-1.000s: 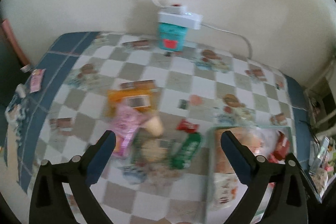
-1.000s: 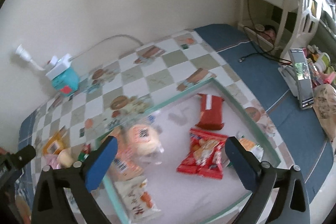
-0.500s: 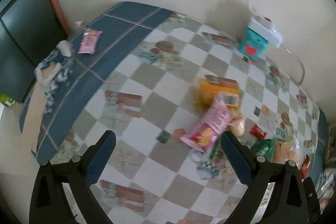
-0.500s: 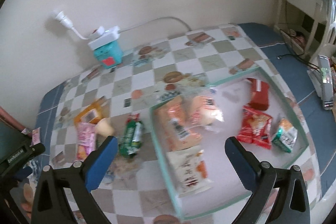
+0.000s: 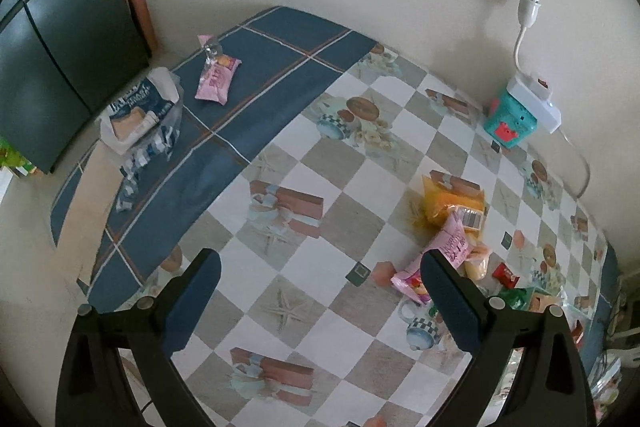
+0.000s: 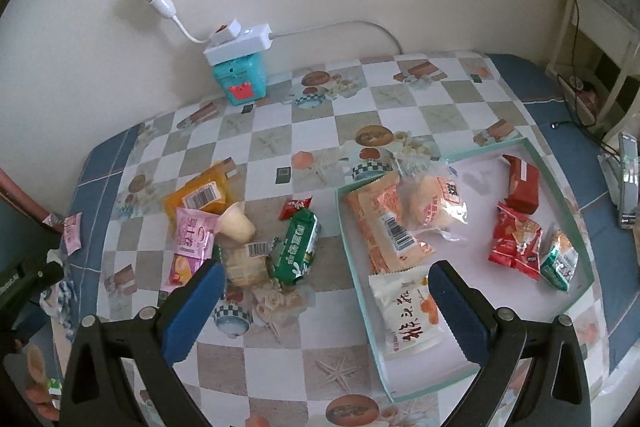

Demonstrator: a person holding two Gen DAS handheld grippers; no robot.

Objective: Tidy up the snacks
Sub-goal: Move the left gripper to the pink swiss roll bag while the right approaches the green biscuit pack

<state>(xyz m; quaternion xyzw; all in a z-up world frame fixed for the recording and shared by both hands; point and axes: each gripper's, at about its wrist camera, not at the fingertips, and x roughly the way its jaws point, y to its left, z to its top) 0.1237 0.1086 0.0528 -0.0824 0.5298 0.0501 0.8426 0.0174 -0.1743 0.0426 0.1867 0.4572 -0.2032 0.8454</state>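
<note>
A shallow teal-rimmed tray (image 6: 568, 211) on the right of the table holds several snack packets, among them an orange one (image 6: 380, 223) and a white one (image 6: 408, 311). Left of it lies a loose pile: a green packet (image 6: 298, 247), a pink packet (image 6: 190, 239), a yellow packet (image 6: 200, 195) and a small red one (image 6: 294, 205). My right gripper (image 6: 320, 307) is open and empty above the table between pile and tray. My left gripper (image 5: 320, 299) is open and empty, left of the pile (image 5: 448, 227). A lone pink packet (image 5: 218, 79) lies at the far left corner.
A teal box with a white power strip (image 6: 240, 67) stands against the back wall. An opened blue-and-white bag (image 5: 140, 115) lies near the table's left edge. A dark cabinet (image 5: 52, 39) stands left of the table. A white shelf unit (image 6: 600, 47) stands at the right.
Both views have swung left. The left gripper now faces the table's left end and the lone pink packet. The right gripper moved from over the tray toward the pile. Both stayed open.
</note>
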